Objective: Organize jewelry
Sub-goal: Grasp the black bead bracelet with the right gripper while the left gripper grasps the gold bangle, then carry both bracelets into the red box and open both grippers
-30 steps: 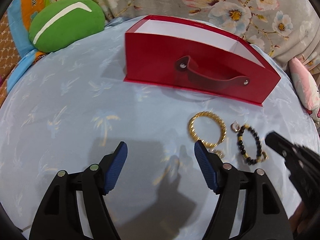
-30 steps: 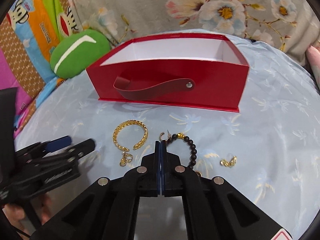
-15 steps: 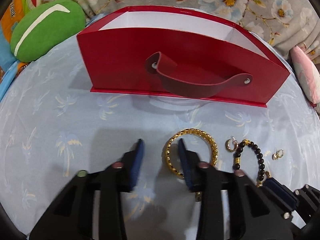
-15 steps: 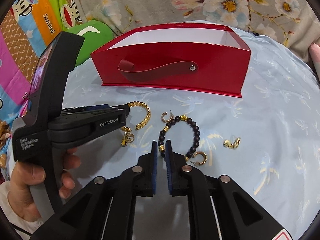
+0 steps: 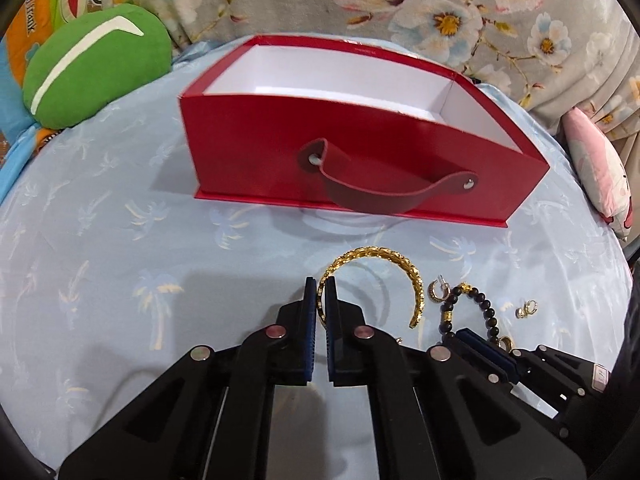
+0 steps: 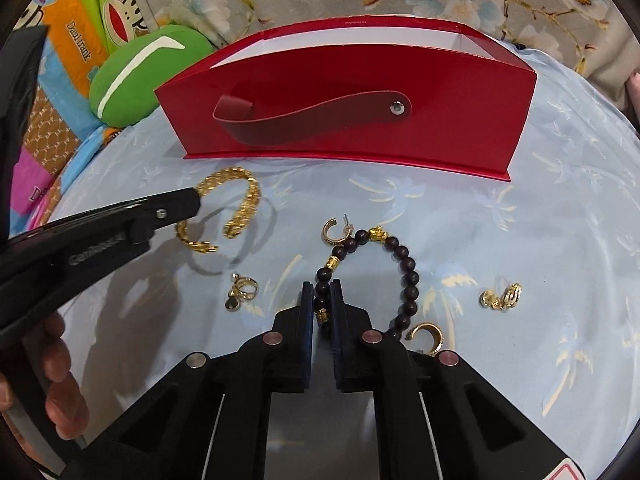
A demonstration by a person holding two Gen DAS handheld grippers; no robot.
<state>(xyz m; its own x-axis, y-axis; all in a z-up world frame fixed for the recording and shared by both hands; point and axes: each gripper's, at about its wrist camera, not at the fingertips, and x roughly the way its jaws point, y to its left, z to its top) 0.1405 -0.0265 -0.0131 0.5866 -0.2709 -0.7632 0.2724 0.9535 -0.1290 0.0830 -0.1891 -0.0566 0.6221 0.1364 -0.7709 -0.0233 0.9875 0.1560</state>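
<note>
Fingers (image 5: 309, 308) of left gripper (image 5: 320, 294) clamped on gold bangle (image 5: 384, 258), right gripper (image 6: 322, 300) on beaded bracelet (image 6: 404, 264), before red box (image 6: 460, 120).

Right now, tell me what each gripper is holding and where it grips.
Left gripper: gold bangle, pinched near one open end. Right gripper: black bead bracelet, pinched on its left side.

Two bracelets (image 6: 224, 208), four earring pieces (image 6: 336, 232), one red box (image 6: 348, 92).
</note>
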